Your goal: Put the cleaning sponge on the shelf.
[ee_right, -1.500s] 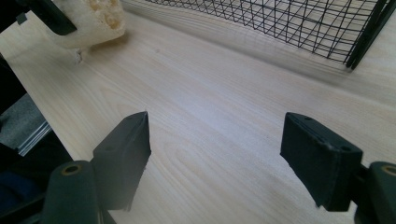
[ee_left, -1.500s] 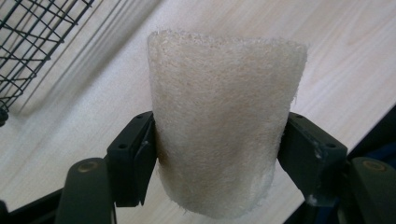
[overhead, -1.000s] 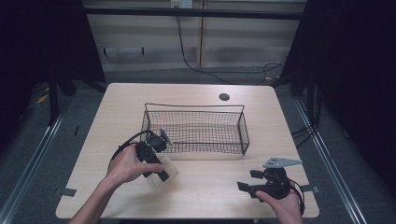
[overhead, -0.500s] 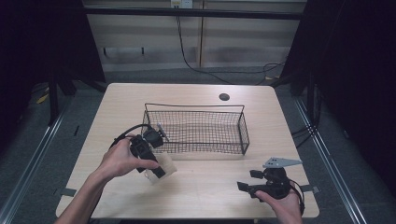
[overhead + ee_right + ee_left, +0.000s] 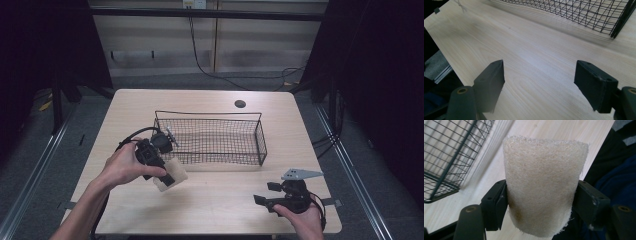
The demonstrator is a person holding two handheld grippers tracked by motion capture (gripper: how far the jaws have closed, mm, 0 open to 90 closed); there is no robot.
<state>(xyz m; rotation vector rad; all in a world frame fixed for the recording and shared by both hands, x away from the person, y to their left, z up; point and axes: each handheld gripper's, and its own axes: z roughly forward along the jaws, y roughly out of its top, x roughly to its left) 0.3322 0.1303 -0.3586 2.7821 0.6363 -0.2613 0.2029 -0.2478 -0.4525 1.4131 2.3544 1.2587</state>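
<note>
My left gripper (image 5: 169,178) is shut on a cream scouring pad (image 5: 171,175), held just in front of the left end of the black wire basket (image 5: 210,136). In the left gripper view the pad (image 5: 541,185) stands bent into a curve, squeezed between both jaws, with the basket's corner (image 5: 446,157) at upper left. My right gripper (image 5: 265,196) rests low near the table's front right, its jaws wide apart with nothing between them. The right gripper view looks along bare tabletop between those jaws (image 5: 540,82) toward the basket (image 5: 584,12).
The wooden table (image 5: 210,210) has a round cable hole (image 5: 240,104) near its far edge. A black cable loops from the left gripper (image 5: 131,136). Dark floor and metal rails surround the table.
The left hand has drawn the gripper and pad slightly back toward the person and to the left, away from the basket. The right gripper has not moved.
</note>
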